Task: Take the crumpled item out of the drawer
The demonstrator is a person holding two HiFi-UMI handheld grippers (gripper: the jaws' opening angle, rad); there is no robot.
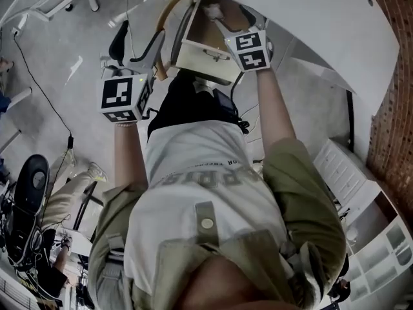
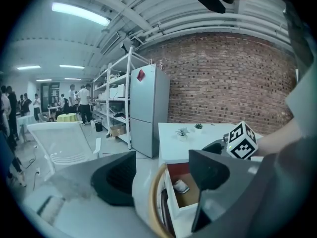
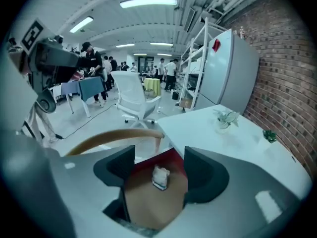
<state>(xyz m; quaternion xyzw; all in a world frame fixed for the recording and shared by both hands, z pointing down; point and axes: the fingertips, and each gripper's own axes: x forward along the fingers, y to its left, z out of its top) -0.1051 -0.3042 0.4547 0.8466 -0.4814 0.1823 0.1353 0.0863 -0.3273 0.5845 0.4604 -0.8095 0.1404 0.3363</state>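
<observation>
Off the drawer's left side, your left claw (image 2: 162, 168) hung spread and empty, close to a curved wooden chair back (image 2: 152, 202). The drawer (image 3: 148, 205) stood open under the white bench (image 3: 233, 138), so that part looked done. On its brown floor lay the crumpled item (image 3: 160, 176), untouched and clear of the walls. Above it your right claw (image 3: 158, 158) was spread, the item framed between the jaws but beyond them; lowering, pinching and lifting out were left. In the head view that claw hid most of the drawer's inside, and how deep its tips sat was hard to judge.
</observation>
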